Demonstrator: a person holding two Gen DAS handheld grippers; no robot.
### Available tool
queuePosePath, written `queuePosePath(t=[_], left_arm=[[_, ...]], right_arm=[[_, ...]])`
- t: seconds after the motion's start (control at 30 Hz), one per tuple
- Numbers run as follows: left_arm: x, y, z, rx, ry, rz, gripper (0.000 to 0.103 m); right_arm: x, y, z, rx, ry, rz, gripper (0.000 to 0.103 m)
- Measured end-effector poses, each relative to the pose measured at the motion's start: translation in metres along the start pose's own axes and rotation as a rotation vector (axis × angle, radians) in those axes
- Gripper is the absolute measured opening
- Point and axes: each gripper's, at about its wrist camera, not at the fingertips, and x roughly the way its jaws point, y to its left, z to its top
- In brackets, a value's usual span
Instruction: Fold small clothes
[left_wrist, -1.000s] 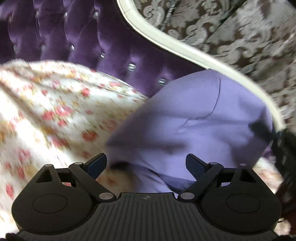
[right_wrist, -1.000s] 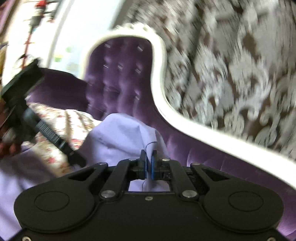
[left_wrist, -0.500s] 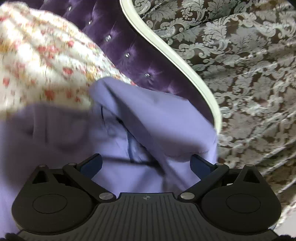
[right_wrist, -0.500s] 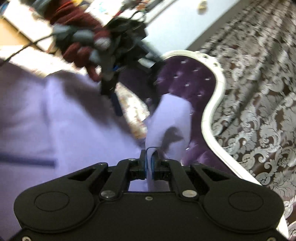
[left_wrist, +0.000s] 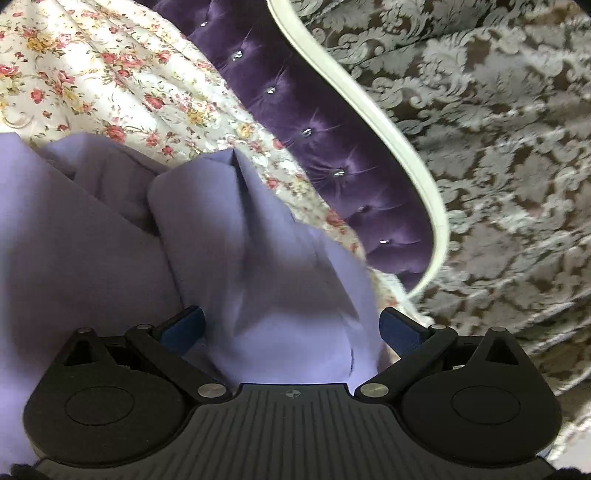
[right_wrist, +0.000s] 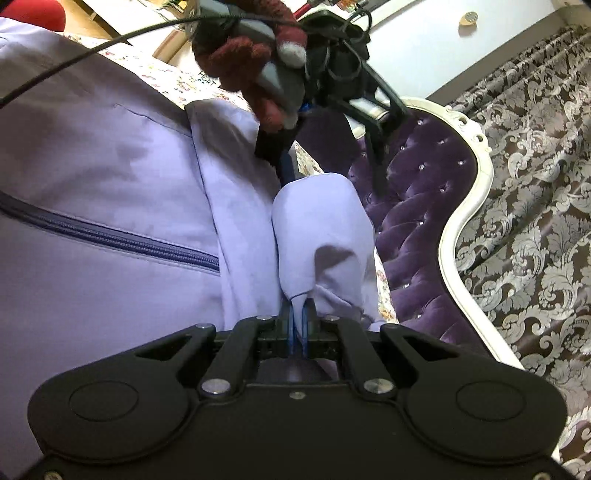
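The right claw (right_wrist: 297, 325) pinches a corner of the purple jacket (right_wrist: 110, 177). The left claw (left_wrist: 291, 328) is wide open over it. The jacket looks bunched up, so most folding is left.

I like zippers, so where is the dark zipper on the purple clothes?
In the right wrist view, the dark blue zipper runs across the lavender fabric garment at the left, beside the fold pinched by the right gripper.

One lavender garment (right_wrist: 110, 177) with one dark zip (right_wrist: 110, 232), two claws, left claw (left_wrist: 291, 325) and right claw (right_wrist: 297, 325), one floral bedspread (left_wrist: 110, 74), one tufted purple headboard (right_wrist: 424, 192), one gloved hand (right_wrist: 255, 62), one damask curtain (left_wrist: 498, 129).
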Motion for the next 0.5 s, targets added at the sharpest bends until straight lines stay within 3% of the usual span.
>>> queuePosePath(t=[0.07,0.13,0.17,0.33,0.47,0.5], left_arm=[[0.007,-0.005,-0.003,0.016,0.005,0.005,0.099],[0.009,-0.011,-0.009,0.029,0.011,0.043,0.03],[0.005,-0.015,-0.014,0.03,-0.01,0.055,0.024],[-0.029,-0.034,-0.052,0.138,-0.088,0.042,0.025],[-0.035,-0.019,-0.08,0.1,-0.087,0.047,0.025],[-0.034,-0.012,-0.085,0.079,-0.088,0.057,0.025]], right_arm=[[0.0,0.001,0.001,0.01,0.014,-0.002,0.009],[-0.003,0.002,0.003,0.047,0.03,-0.011,0.009],[-0.005,-0.002,0.003,0.074,0.034,-0.02,0.009],[-0.025,-0.016,0.004,0.206,0.037,-0.045,0.01],[-0.034,-0.003,0.003,0.234,0.063,-0.009,0.017],[-0.035,0.0,0.003,0.252,0.071,0.002,0.025]])
